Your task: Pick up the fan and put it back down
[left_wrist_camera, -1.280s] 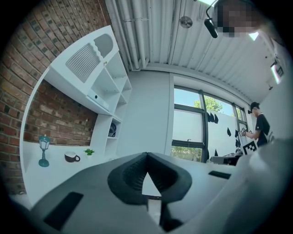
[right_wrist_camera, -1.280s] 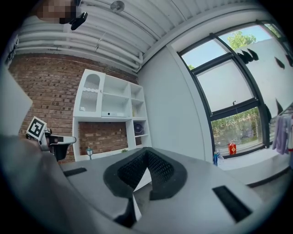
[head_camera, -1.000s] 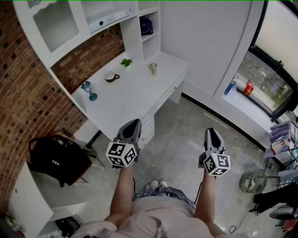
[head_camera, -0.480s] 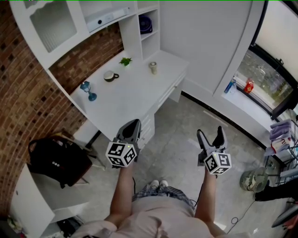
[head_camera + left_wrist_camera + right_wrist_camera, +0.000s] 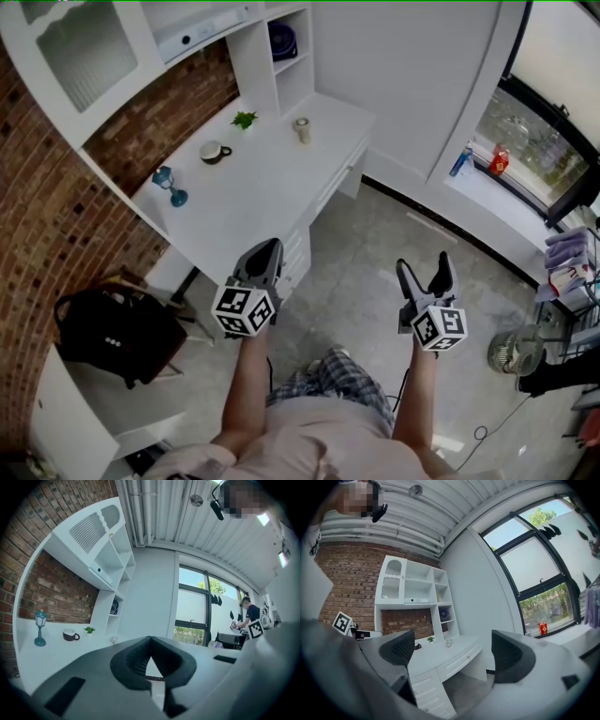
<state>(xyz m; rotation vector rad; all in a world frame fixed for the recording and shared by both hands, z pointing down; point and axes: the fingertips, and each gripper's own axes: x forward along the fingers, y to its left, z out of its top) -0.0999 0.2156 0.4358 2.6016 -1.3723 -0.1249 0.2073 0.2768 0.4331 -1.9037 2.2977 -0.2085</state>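
Observation:
A small dark blue round fan (image 5: 281,39) stands in an open cubby of the white shelf unit above the desk; it also shows as the fan (image 5: 444,614) and the fan (image 5: 115,607) in the two gripper views. A grey caged floor fan (image 5: 514,352) stands on the floor at the right. My left gripper (image 5: 265,246) (image 5: 150,639) is shut and empty, held level over the desk's near corner. My right gripper (image 5: 424,262) (image 5: 454,651) hovers over the floor with its jaws opening wide and nothing between them. Both are far from either fan.
The white desk (image 5: 272,187) carries a blue lamp (image 5: 169,185), a dark cup (image 5: 214,151), a small green plant (image 5: 244,119) and a pale jar (image 5: 302,128). A black bag (image 5: 112,337) rests on a chair at the left. Bottles (image 5: 499,157) stand on the window sill.
The right gripper's jaws have gone from shut to wide apart. The left gripper stays shut. The desk has slid slightly up and left in the head view.

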